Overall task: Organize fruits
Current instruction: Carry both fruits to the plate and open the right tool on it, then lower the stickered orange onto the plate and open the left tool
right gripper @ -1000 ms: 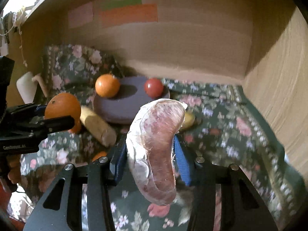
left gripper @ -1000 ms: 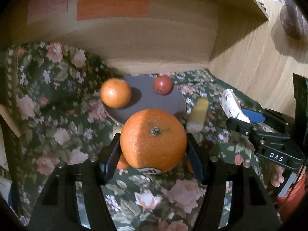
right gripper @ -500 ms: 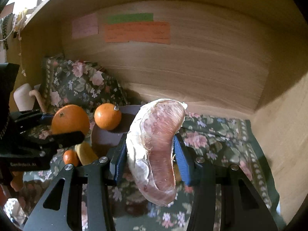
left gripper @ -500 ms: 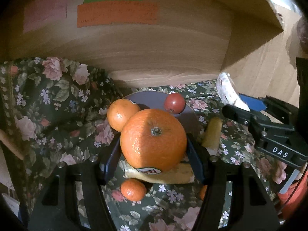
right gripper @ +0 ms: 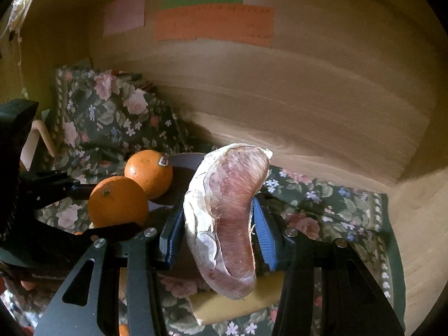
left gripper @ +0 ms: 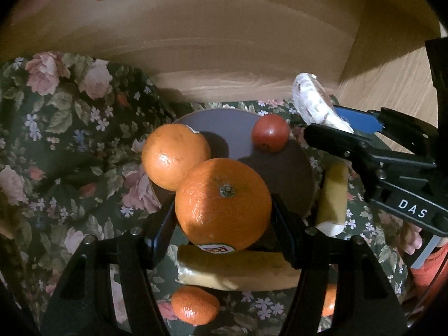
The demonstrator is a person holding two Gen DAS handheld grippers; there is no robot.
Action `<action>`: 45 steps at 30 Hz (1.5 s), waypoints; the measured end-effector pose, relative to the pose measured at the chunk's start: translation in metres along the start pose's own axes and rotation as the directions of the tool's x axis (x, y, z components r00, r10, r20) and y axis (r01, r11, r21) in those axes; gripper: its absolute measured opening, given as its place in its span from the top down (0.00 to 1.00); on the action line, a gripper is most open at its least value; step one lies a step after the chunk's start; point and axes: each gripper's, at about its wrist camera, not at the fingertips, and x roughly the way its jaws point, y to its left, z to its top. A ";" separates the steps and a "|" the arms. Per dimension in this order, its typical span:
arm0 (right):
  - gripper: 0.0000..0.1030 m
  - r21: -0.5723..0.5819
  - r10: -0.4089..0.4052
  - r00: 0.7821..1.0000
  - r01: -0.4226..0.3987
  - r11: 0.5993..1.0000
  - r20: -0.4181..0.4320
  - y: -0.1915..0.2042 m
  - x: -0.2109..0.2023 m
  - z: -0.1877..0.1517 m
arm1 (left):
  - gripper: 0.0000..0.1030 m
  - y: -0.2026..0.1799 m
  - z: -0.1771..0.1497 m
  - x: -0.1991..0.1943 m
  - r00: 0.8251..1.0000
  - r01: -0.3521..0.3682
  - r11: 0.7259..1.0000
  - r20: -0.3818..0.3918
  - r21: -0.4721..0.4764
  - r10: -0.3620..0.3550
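Fruit in hand, two items. My left gripper (left gripper: 224,224) is clamped on a large orange (left gripper: 223,207), stem end up, a sticker on its lower side. My right gripper (right gripper: 215,224) is clamped on a peeled pomelo segment (right gripper: 224,218), pink flesh facing the camera, white pith down one edge.

Change noted: a second ago both loads hung well short of the plate (left gripper: 282,168); now the orange sits over its near rim and the plate fills the middle of the left view. The segment has closed in likewise and now hides most of the plate in the right view. I judge both fruits are close to their drop point, with release not yet begun.

Plate contents: one orange with a sticker (right gripper: 149,173) at the left rim and one small red fruit (left gripper: 270,132) at the far right edge. The centre is bare, so room remains.

Outside the plate, on the floral cloth (left gripper: 70,140): two pale yellow banana-like pieces, one below my left jaws (left gripper: 238,268) and one beside the right rim (left gripper: 333,196), plus a small mandarin (left gripper: 195,304). These remain unsorted.
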 end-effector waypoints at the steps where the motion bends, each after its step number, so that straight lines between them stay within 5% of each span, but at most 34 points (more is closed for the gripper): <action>1: 0.58 -0.002 0.003 1.000 -0.003 1.000 -0.007 0.000 0.003 0.000 | 0.37 0.000 0.000 0.004 1.000 0.000 1.000 -0.007 0.001 0.000; 15: 0.58 -0.019 0.026 0.997 -0.027 0.999 -0.071 0.000 0.022 -0.001 | 0.36 0.005 0.002 0.032 0.998 0.012 1.000 -0.058 -0.001 -0.012; 25: 0.58 -0.056 0.032 0.992 -0.039 0.998 -0.125 0.017 0.041 0.008 | 0.36 0.025 -0.005 -0.008 0.999 0.004 0.999 0.044 -0.038 -0.003; 32: 0.58 -0.068 0.020 0.987 -0.031 0.997 -0.161 0.025 0.057 0.012 | 0.35 0.052 -0.019 -0.021 0.998 -0.023 0.996 0.048 -0.087 0.027; 36: 0.57 -0.078 0.001 0.989 -0.013 0.997 -0.149 0.028 0.055 0.016 | 0.35 0.058 -0.026 -0.024 0.999 -0.026 0.995 0.042 -0.091 0.030; 39: 0.45 -0.068 -0.001 0.992 -0.007 0.998 -0.123 0.028 0.043 0.019 | 0.35 0.057 -0.028 -0.028 0.999 -0.027 0.996 0.042 -0.088 0.031; 45: 0.44 -0.036 0.016 0.996 -0.020 0.999 -0.093 0.032 0.012 0.015 | 0.35 0.050 -0.034 -0.047 0.997 -0.026 0.998 0.073 -0.064 0.031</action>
